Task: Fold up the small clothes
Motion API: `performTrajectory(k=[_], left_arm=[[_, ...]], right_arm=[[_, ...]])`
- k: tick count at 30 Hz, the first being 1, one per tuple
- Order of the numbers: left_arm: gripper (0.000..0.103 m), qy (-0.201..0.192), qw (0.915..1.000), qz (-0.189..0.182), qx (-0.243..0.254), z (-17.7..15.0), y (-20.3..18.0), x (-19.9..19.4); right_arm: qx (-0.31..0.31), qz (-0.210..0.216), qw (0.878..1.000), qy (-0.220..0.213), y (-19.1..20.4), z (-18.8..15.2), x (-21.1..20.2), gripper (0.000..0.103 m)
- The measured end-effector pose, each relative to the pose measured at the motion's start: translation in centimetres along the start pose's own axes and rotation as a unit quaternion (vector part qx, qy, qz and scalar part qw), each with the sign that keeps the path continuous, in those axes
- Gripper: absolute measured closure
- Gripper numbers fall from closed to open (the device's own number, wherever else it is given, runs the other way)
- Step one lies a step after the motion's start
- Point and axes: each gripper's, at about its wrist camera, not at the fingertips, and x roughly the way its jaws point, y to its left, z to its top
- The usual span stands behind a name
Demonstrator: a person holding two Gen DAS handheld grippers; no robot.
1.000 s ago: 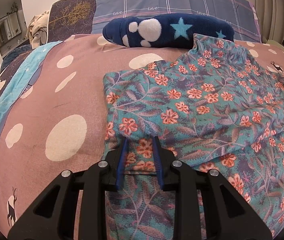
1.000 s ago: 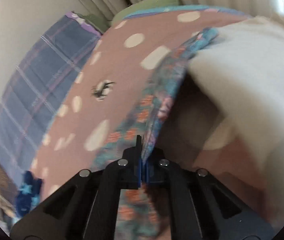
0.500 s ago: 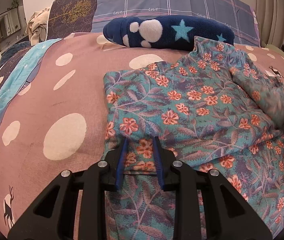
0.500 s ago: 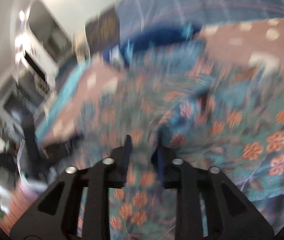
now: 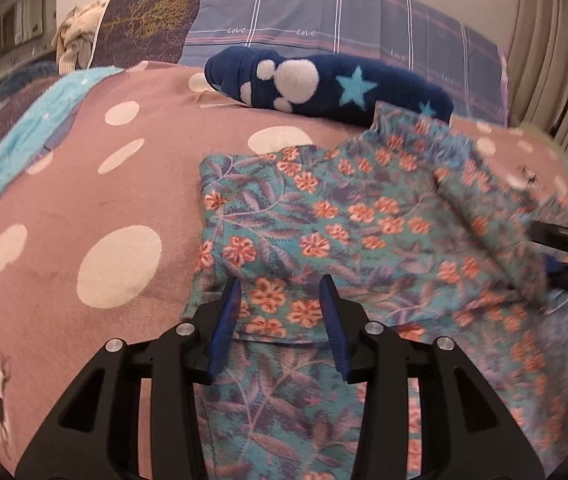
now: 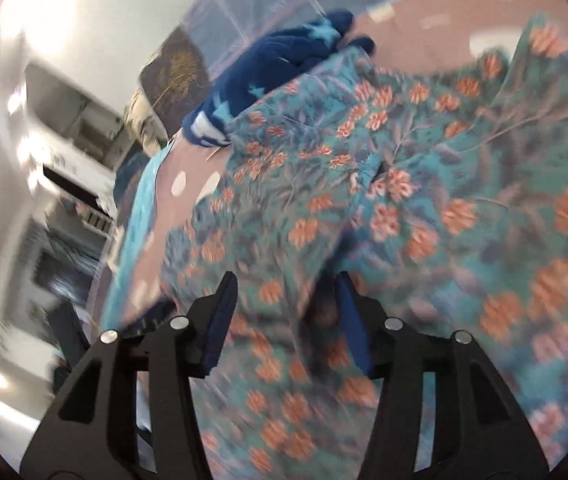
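Left claw (image 5: 280,298) just opening, released over floral garment (image 5: 364,224); right claw (image 6: 287,300) likewise, fabric loose between.

right view of garment (image 6: 404,208) blurred

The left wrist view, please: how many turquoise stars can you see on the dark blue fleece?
3: a large star beside the white paw print, a small one near the fleece's right end, and one partly showing at its left end. Others may be hidden.

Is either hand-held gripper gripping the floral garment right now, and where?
Neither. Both the left hand-held gripper and right hand-held gripper have just been opening; the floral garment lies between the jaws, unclamped.
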Motion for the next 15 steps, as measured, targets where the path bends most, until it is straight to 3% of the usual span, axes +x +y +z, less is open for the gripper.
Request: performTrajectory(k=[1,2,4,7,11,15], left_arm=[[0.061,-0.001,1.0,-0.003,-0.006,0.0,0.2,-0.2],[0.061,-0.001,0.9999,-0.005,-0.01,0.0,0.3,-0.4],[0.06,-0.001,0.9997,-0.016,-0.02,-0.2,0.9,-0.7],[0.059,0.001,0.9976,-0.048,-0.051,-0.2,2.2,-1.1],[0.056,-0.001,0.9922,-0.093,-0.083,0.1,2.7,-1.5],[0.052,-0.003,0.9846,-0.15,-0.09,0.4,1.6,-1.6]], right_arm=[[0.01,0.013,1.0,-0.005,0.5,0.3,0.6,0.073],[-0.005,0.022,1.0,-0.01,1.5,0.3,0.9,0.073],[-0.097,0.048,0.994,-0.007,5.2,-1.1,1.0,0.073],[-0.227,0.065,0.97,0.052,9.4,-4.6,2.2,0.061],[-0.3,-0.013,0.952,0.062,9.8,-7.0,2.7,0.058],[-0.273,-0.03,0.958,0.078,7.5,-7.4,2.5,0.058]])
